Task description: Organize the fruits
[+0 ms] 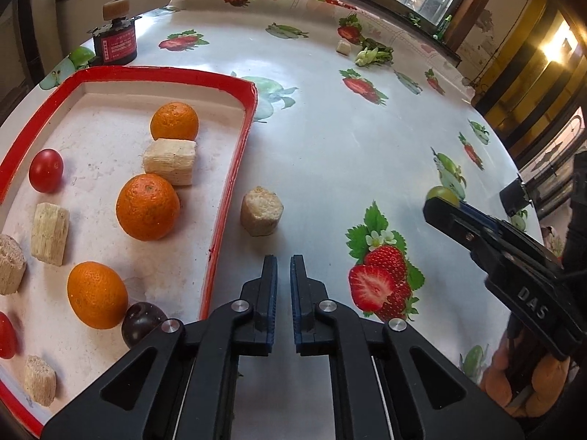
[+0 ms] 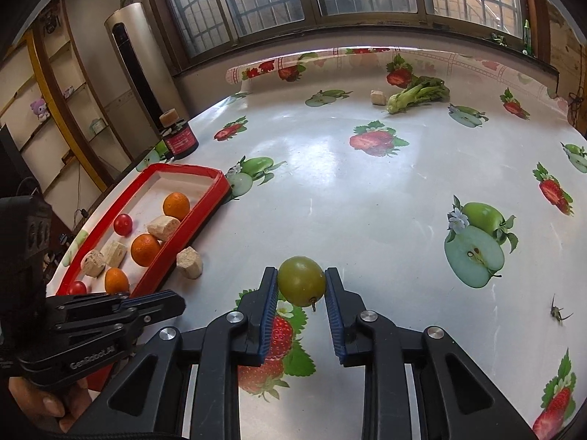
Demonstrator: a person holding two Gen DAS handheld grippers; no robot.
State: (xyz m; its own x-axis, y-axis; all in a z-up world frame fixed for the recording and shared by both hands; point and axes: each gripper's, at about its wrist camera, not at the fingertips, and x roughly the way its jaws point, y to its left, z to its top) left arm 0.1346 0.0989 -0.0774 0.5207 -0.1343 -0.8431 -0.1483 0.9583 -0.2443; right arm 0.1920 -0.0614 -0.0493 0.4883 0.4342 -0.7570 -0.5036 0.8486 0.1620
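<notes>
From the left wrist, the left gripper (image 1: 283,275) has its ribbed blue fingers (image 1: 270,286) nearly together, holding nothing, over the glossy fruit-print surface (image 1: 330,146). The red-rimmed tray (image 1: 234,168) holds dimpled oranges (image 1: 147,207), fibrous beige chunks (image 1: 169,161), smooth tomatoes (image 1: 46,170) and a dark plum (image 1: 141,322).

From the right wrist, the right gripper (image 2: 301,286) pinches a smooth round green fruit (image 2: 301,280) above the surface.
</notes>
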